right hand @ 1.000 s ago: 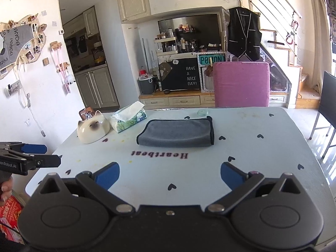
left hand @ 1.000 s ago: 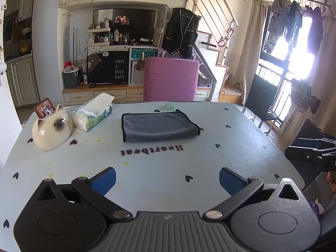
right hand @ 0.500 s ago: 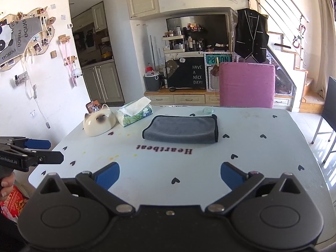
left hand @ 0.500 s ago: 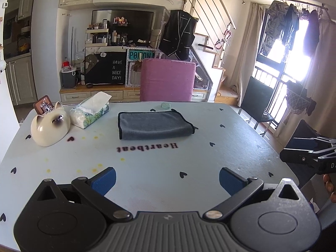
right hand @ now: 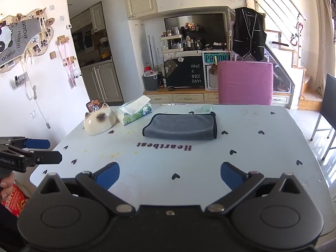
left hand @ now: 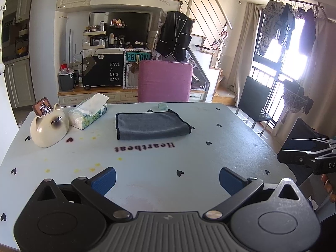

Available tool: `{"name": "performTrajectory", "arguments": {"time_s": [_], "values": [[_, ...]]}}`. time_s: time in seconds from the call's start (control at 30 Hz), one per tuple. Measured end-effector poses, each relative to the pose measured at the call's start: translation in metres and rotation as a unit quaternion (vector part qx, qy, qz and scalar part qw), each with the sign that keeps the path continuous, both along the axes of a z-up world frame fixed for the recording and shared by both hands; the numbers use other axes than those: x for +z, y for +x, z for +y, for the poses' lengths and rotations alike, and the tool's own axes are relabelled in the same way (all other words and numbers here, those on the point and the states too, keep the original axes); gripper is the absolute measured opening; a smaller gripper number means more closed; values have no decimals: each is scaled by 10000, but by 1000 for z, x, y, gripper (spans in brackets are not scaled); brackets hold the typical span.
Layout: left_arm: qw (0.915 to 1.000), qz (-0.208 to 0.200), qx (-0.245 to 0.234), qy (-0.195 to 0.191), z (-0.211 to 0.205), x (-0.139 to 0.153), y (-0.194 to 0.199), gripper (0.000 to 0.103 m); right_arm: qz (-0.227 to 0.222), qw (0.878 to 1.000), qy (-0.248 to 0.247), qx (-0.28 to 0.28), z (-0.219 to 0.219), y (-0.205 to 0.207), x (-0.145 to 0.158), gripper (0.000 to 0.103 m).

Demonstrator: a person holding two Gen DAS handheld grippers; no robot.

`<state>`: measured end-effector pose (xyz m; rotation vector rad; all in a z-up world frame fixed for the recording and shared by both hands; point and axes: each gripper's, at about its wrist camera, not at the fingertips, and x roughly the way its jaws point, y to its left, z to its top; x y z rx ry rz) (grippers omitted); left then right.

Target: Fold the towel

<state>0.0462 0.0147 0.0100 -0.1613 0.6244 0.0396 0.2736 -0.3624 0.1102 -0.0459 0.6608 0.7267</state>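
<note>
- The left tool (left hand: 167,178) is wide open over the near edge of the counter (left hand: 210,126), holding nothing.
- A gray towel (left hand: 152,125) lies folded, well apart from the tool.
- A cat bowl (left hand: 49,127) and a tissue pack (left hand: 89,113) sit left of the towel.
- The right tool (left hand: 302,153) shows at the right edge.
</note>
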Motion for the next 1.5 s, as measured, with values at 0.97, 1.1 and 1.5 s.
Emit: {"name": "performTrajectory", "arguments": {"time_s": [0.97, 1.1, 1.5], "values": [[9998, 164, 40, 100, -7, -5, -3, 103, -60, 9998, -86, 152, -1, -6, 0, 102], [9998, 172, 38, 101, -7, -5, -3, 103, -46, 9998, -92, 159, -1, -5, -2, 102], [9998, 177, 42, 103, -7, -6, -3, 103, -39, 9998, -97, 165, 0, -5, -2, 102]]}}
